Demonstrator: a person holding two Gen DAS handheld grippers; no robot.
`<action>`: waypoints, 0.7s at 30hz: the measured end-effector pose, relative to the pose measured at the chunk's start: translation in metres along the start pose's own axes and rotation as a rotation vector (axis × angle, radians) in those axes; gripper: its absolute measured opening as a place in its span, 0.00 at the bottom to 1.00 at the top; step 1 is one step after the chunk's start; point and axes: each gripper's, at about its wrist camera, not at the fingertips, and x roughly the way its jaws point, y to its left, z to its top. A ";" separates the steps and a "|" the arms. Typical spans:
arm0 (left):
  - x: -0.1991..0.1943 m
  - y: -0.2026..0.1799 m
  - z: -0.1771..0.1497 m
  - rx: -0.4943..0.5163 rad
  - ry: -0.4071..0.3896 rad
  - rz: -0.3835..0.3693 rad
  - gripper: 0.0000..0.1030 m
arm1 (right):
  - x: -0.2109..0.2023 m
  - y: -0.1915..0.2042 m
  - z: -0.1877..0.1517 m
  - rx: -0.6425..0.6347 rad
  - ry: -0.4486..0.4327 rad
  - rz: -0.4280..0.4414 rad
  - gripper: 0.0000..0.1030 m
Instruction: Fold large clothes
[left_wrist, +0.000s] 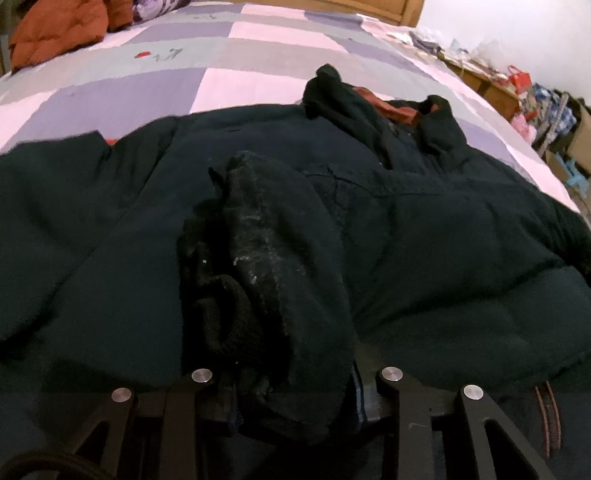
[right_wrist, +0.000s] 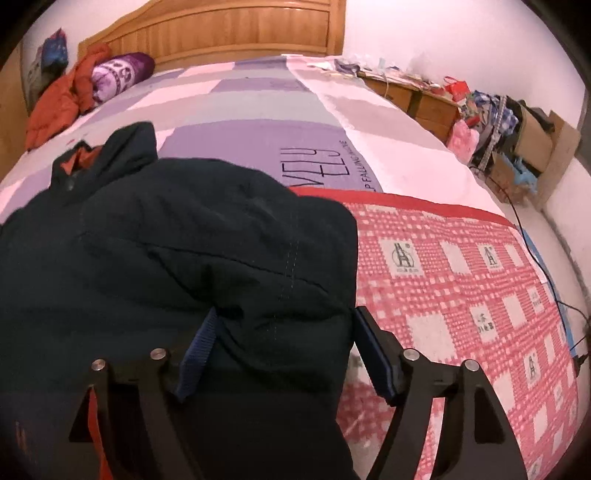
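Left gripper (left_wrist: 295, 402): clamped on sleeve cuff (left_wrist: 266, 280) over jacket (left_wrist: 424, 236).
Right gripper (right_wrist: 284, 354): wide around jacket edge, grip unclear.
Advice: lay cuff flat across jacket, smoothly.

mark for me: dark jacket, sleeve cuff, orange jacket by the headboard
dark jacket (right_wrist: 177, 236) right wrist view, on the quilted top of the bulk.
sleeve cuff (left_wrist: 258, 266) left wrist view, on the scuffed outer fabric of the cuff.
orange jacket (right_wrist: 55, 110) right wrist view, on its crumpled body.
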 end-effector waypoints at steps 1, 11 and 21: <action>-0.007 -0.001 0.000 0.006 -0.013 -0.005 0.37 | -0.003 0.001 0.000 -0.006 -0.005 -0.006 0.73; -0.074 -0.058 0.043 0.135 -0.257 0.023 0.99 | -0.064 0.031 0.002 -0.073 -0.157 0.002 0.73; 0.071 -0.058 0.057 0.068 0.014 0.165 0.98 | -0.002 0.097 0.023 -0.303 -0.051 -0.011 0.73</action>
